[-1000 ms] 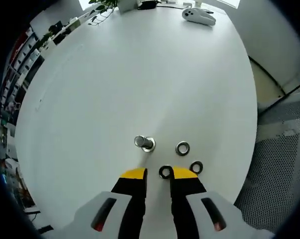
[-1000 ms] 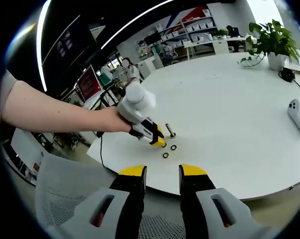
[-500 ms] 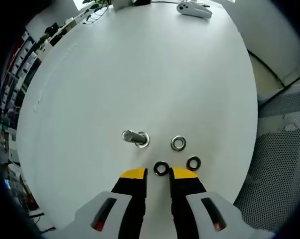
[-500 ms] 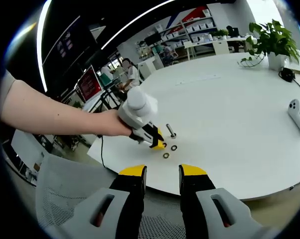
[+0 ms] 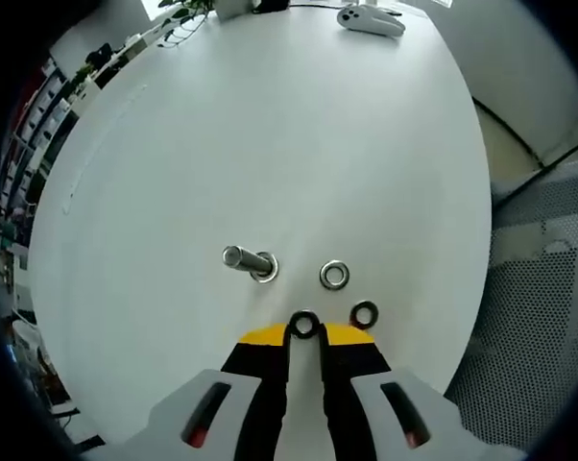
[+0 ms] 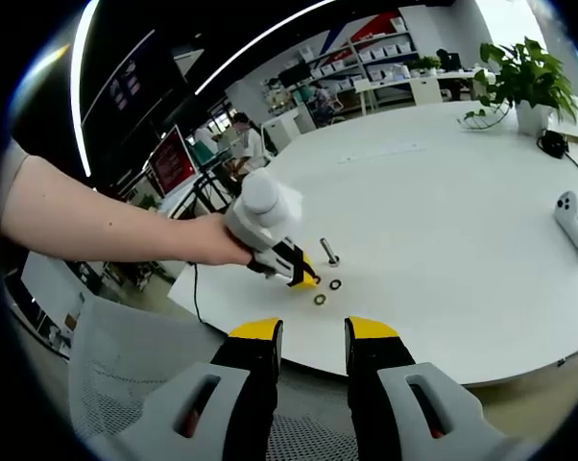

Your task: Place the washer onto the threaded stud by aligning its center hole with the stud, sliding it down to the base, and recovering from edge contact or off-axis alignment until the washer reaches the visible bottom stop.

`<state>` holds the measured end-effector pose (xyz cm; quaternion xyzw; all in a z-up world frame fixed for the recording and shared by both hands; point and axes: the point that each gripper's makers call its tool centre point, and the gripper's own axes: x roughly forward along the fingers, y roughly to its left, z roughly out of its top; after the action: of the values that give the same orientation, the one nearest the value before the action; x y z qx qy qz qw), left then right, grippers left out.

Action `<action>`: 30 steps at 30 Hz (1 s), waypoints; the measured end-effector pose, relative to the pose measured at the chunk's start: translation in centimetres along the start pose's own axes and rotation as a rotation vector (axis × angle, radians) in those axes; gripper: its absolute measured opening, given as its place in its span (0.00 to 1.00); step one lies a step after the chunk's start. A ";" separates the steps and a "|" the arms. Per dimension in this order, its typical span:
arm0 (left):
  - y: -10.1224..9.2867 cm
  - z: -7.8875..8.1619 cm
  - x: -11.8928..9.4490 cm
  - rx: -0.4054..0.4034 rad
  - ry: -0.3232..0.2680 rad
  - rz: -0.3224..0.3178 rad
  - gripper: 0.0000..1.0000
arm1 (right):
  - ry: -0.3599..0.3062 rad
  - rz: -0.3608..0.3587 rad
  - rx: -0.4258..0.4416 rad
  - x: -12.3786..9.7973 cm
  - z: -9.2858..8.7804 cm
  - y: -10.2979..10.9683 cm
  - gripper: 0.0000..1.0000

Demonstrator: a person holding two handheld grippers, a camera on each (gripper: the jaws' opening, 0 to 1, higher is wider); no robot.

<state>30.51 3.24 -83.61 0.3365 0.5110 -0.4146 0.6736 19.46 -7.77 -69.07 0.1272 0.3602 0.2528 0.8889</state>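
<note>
A short threaded stud stands on a flat base on the round white table. My left gripper is shut on a dark washer, pinched between its yellow tips just in front of the stud. A silver washer and another dark washer lie flat to the right. In the right gripper view the left gripper is held low beside the stud, with two loose washers near it. My right gripper hangs open off the table's near edge, holding nothing.
White controllers lie at the table's far side, also in the right gripper view as controllers beside a potted plant. A mesh chair stands right of the table edge. A person's arm holds the left gripper.
My left gripper's jaws have shut on the dark washer that lay between their tips. The right gripper has stayed open and still.
</note>
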 end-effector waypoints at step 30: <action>-0.2 -1.3 -0.1 -0.021 0.065 0.003 0.09 | 0.000 -0.002 0.003 0.0 0.0 0.0 0.28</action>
<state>29.83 4.34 -83.86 0.3436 0.5362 -0.3971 0.6609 19.50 -7.74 -69.06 0.1282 0.3606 0.2514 0.8890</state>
